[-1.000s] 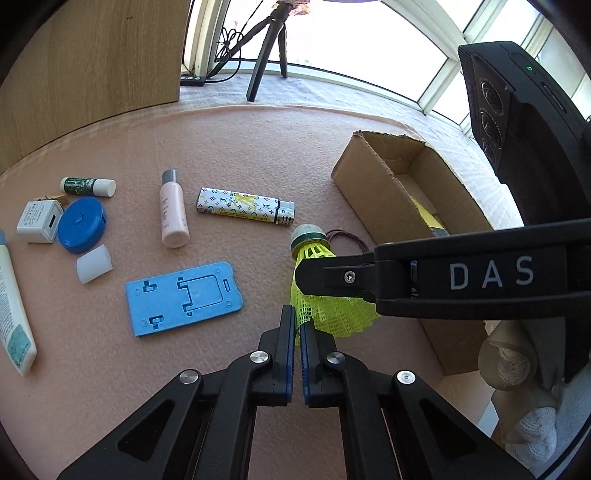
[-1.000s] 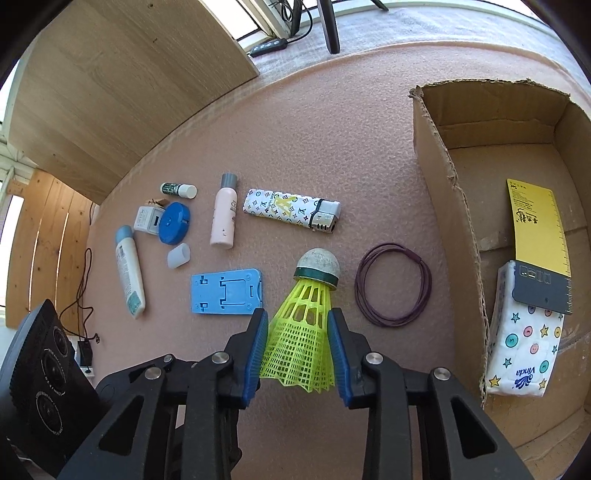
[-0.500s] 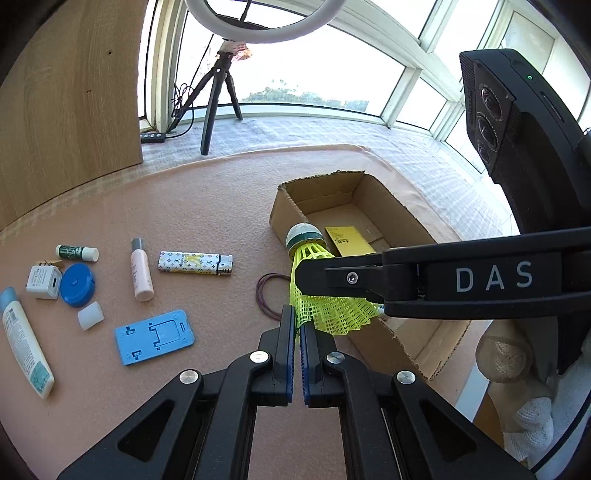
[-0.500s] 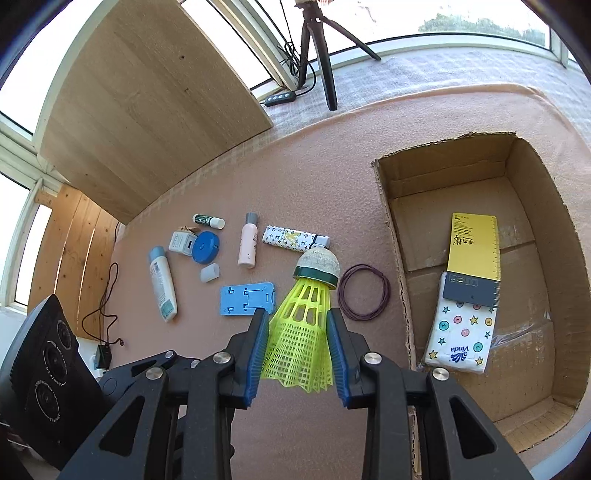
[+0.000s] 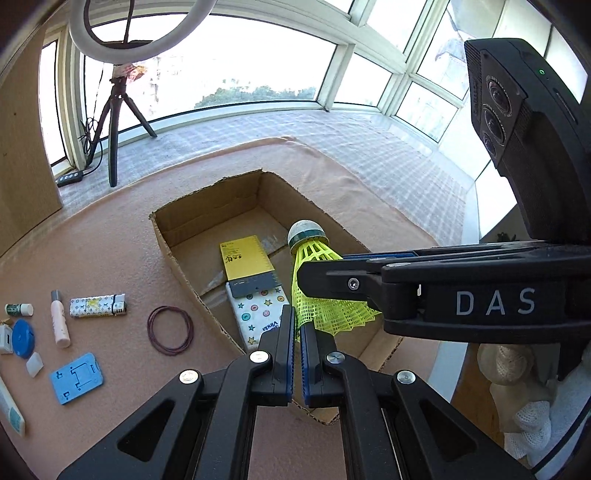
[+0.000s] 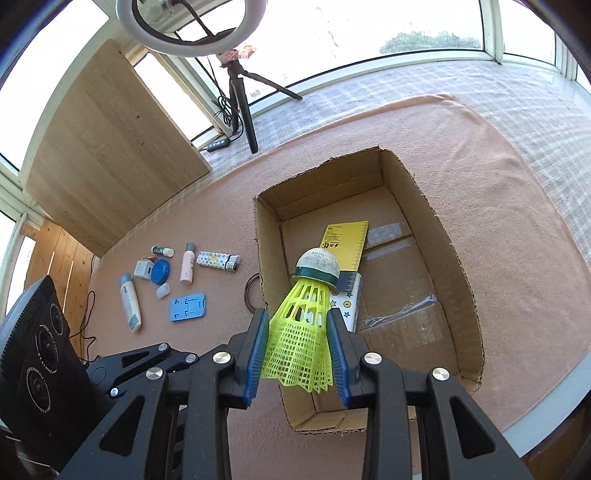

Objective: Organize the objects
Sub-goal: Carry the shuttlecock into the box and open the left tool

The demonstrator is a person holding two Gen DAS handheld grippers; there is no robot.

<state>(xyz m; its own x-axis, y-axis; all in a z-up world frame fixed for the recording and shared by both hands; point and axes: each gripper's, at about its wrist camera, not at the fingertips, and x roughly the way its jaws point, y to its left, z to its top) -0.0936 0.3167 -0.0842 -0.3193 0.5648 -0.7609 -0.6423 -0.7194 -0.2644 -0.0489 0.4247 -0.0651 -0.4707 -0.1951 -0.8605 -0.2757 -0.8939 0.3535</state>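
Sunlit bay windows [image 5: 229, 70], ring light [image 6: 192, 26] on tripod [image 5: 114, 122], wooden panel [image 6: 107, 147], pink mat [image 6: 480, 192].

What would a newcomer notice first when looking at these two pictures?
Most striking is the neon yellow plastic shuttlecock with its white cork tip, clamped in the right hand-held gripper above the open brown cardboard box. Inside the box lie a yellow ruler card and a star-patterned tissue pack.
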